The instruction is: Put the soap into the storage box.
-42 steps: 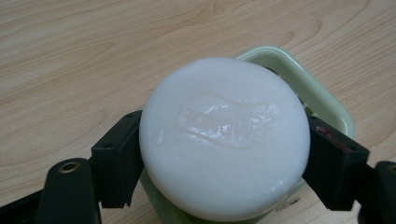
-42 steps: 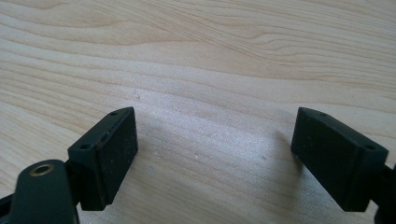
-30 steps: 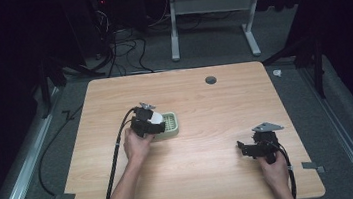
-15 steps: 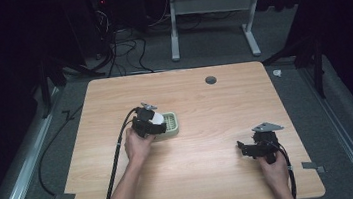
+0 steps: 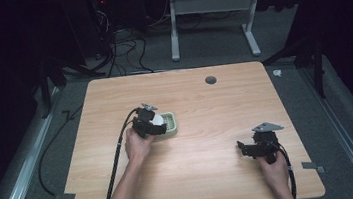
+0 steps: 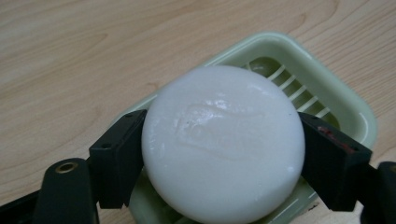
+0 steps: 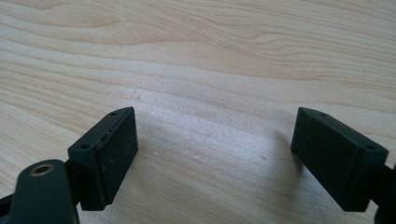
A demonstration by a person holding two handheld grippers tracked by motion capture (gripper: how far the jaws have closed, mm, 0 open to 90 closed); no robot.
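A round white bar of soap (image 6: 224, 144) is clamped between both jaws of my left gripper (image 6: 219, 149), just over a pale green slatted soap dish (image 6: 327, 93). From above, the left gripper (image 5: 151, 123) sits at the near left edge of the soap dish (image 5: 171, 124), with the soap (image 5: 156, 119) showing white at its tip. My right gripper (image 5: 244, 149) rests low over the table's near right part, open, with only bare wood between its jaws (image 7: 215, 149).
The wooden table (image 5: 213, 176) has a dark cable grommet (image 5: 210, 80) near its far edge. The left gripper's black cable (image 5: 116, 161) trails along the forearm toward the near edge. Table legs and cables stand on the floor beyond.
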